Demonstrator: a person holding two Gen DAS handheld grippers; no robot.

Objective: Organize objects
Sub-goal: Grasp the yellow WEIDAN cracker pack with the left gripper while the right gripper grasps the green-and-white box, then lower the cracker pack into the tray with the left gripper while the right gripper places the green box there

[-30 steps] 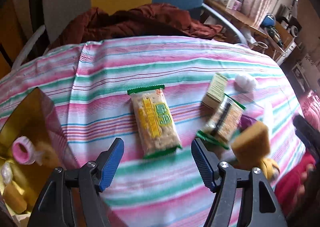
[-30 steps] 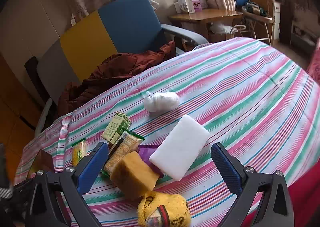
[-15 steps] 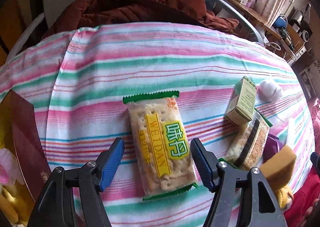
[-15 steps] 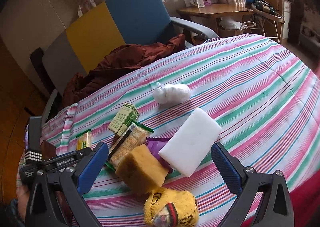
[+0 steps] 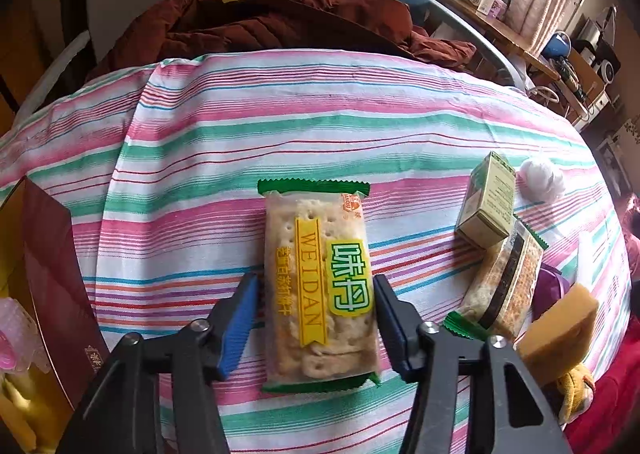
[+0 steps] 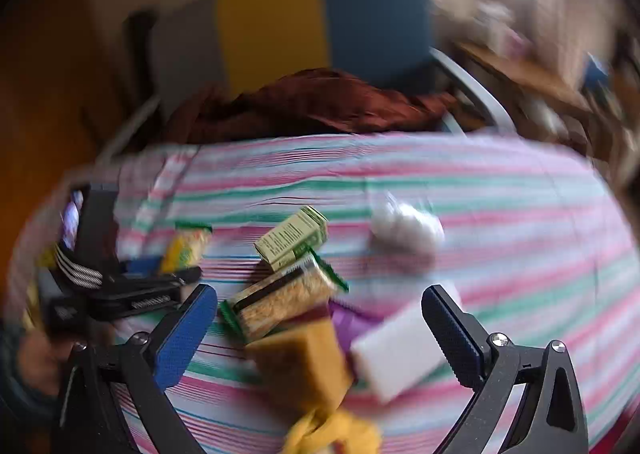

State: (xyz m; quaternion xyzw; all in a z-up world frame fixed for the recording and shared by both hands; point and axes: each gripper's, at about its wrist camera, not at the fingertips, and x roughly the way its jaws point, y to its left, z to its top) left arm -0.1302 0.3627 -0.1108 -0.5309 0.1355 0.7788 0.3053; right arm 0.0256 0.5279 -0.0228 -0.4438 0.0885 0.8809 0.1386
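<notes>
While the left gripper (image 5: pixel 314 308) sits low over the striped cloth (image 5: pixel 240 141), its two blue pads stand on each side of the cracker pack (image 5: pixel 318 282), very close to its long edges. From this view I cannot tell if the pads press the pack yet, so it may be just about to squeeze. The pack lies flat in the middle of the cloth, with its near end between the pads and its far end pointing away. To do this step well, the pads should close slowly and evenly on the two long sides, so the crackers inside do not crack. It looks best to grip near the middle of the pack, so it does not tip when lifted. The dark red box (image 5: pixel 52 274) waits at the left, and that seems a good home for the pack. To the right lie a small green carton (image 5: pixel 486 205), another snack pack (image 5: pixel 504 286) and a yellow sponge (image 5: pixel 560 330), all close together. The right gripper (image 6: pixel 320 326) is wide open and holds nothing. It hangs over the sponge and a white block (image 6: pixel 396 350), but that picture is blurry.
</notes>
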